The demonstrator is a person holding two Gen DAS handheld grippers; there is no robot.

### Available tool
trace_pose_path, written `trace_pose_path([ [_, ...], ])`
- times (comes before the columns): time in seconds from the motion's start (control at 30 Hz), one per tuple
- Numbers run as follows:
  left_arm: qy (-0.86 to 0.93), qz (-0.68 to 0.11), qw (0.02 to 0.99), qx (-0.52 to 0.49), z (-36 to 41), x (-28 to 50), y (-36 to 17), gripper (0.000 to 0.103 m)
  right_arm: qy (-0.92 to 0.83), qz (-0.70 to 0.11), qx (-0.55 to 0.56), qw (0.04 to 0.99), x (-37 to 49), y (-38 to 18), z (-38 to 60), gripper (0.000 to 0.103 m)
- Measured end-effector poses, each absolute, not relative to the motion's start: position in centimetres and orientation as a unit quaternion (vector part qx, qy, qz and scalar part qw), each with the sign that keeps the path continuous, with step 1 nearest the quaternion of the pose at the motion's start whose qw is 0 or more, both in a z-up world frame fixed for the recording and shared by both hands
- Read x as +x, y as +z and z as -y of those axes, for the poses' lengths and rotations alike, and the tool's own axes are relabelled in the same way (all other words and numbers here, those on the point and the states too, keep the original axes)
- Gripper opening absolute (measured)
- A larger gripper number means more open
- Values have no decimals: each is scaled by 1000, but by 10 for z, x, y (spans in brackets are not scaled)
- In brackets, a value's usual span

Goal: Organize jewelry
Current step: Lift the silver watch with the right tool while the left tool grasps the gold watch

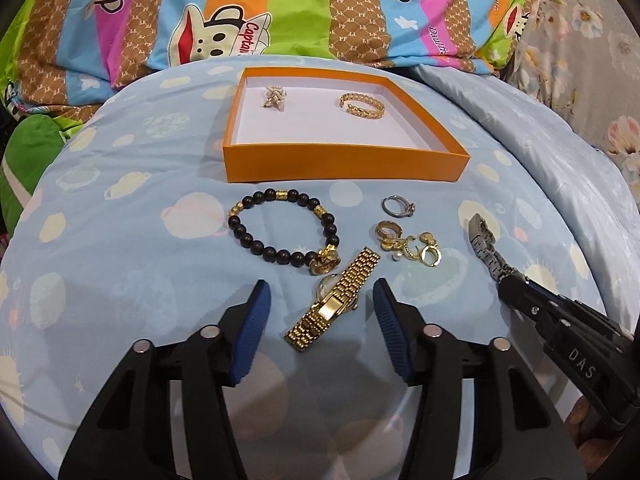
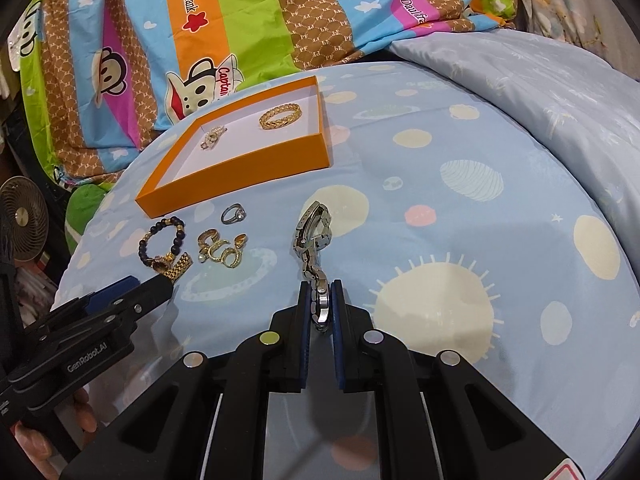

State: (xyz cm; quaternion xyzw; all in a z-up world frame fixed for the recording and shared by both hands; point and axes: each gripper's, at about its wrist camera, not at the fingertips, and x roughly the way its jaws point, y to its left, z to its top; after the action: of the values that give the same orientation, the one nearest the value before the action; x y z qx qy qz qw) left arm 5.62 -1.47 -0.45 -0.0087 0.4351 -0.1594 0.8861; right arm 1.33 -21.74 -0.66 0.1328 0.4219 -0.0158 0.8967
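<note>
My right gripper (image 2: pixel 320 304) is clamped on the silver watch (image 2: pixel 314 236) above the bedsheet (image 2: pixel 440 240); left gripper (image 1: pixel 320 308) gapes over the gold watch (image 1: pixel 332 300). Next — likely carrying silver into the orange box (image 2: pixel 240 160).

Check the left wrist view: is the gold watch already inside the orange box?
No. The gold watch lies on the sheet between the open fingers of the left gripper, outside the orange box.

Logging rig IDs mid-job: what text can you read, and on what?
"DAS": right gripper body, left wrist view.
"GenRobot.AI": left gripper body, right wrist view.
"Captain", partly cut off: monkey-print bedding.
"Daulfrank": same bedding, orange stripe.
"PF": its brown stripes.
Silver watch: no text readable.
</note>
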Motion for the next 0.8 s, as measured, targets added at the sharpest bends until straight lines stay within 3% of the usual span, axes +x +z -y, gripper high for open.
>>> trace_pose_path([
  [0.07, -168, -436, 884, -8, 15, 54, -5, 25, -16, -422, 133, 897, 13, -7, 217, 9],
  [0.2, -179, -435, 883, -8, 16, 51, -4, 12, -16, -422, 133, 897, 13, -7, 217, 9],
  [0.53, -192, -415, 889, -31, 6, 38, 21, 11, -12, -398, 145, 906, 3, 7, 220, 9],
  [0.8, -195, -383, 902, -36, -6, 57, 66, 11, -4, -345, 127, 930, 19, 65, 224, 9],
])
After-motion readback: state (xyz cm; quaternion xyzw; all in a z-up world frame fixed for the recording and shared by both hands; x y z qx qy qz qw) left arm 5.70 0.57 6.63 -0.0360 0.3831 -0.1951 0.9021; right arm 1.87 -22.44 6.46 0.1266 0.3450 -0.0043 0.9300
